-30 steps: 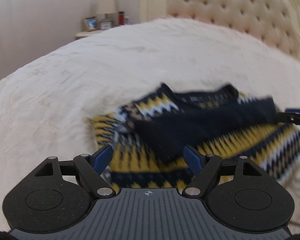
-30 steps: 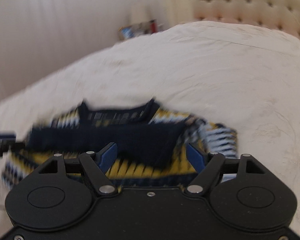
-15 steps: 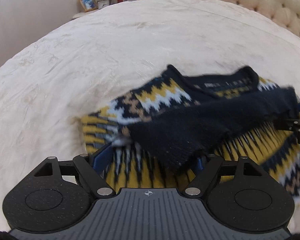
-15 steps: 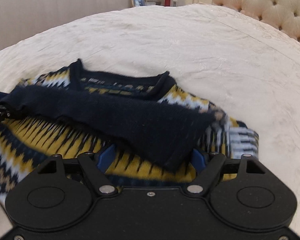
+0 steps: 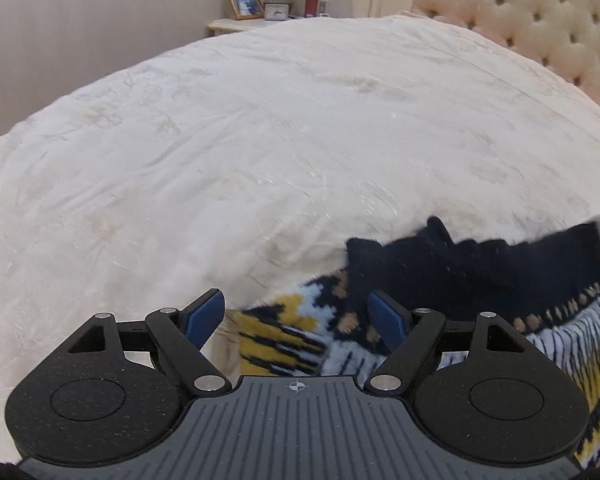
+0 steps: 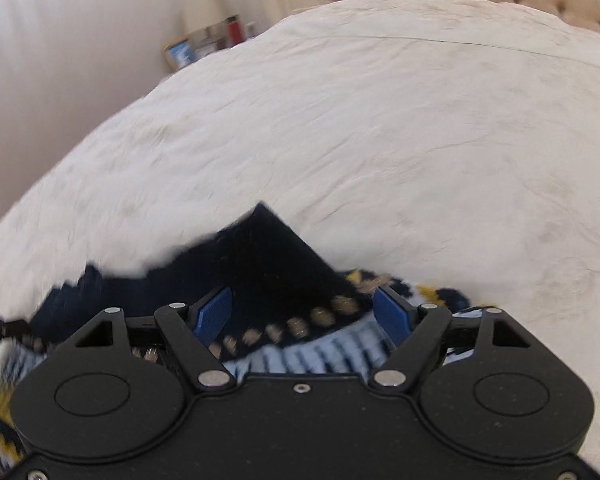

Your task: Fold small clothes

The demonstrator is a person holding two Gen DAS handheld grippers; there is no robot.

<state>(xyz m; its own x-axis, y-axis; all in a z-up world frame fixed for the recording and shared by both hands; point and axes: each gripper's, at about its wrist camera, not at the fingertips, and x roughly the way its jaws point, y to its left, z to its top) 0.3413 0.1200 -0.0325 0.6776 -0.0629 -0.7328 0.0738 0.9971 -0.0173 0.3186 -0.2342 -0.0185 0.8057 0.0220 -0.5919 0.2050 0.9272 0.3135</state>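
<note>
A small knitted sweater (image 5: 480,276) in navy, yellow and white lies on the white bedspread (image 5: 260,140). Its navy hem band is folded over the patterned part. My left gripper (image 5: 296,314) is open, its blue pads either side of the sweater's left edge, nothing held. In the right wrist view the sweater (image 6: 284,280) lies under and between my open right gripper (image 6: 304,310), its navy fold peaking just ahead. The left gripper's tip (image 6: 0,330) shows at the far left edge.
A tufted cream headboard (image 5: 540,28) stands at the back right. A nightstand (image 5: 236,24) with a lamp, photo frame, clock and red bottle stands behind the bed by the wall. White bedspread stretches ahead of both grippers.
Both grippers have moved outward and lower, to the sweater's side edges. The sweater now shows folded up, with the navy hem band lying across its top.
</note>
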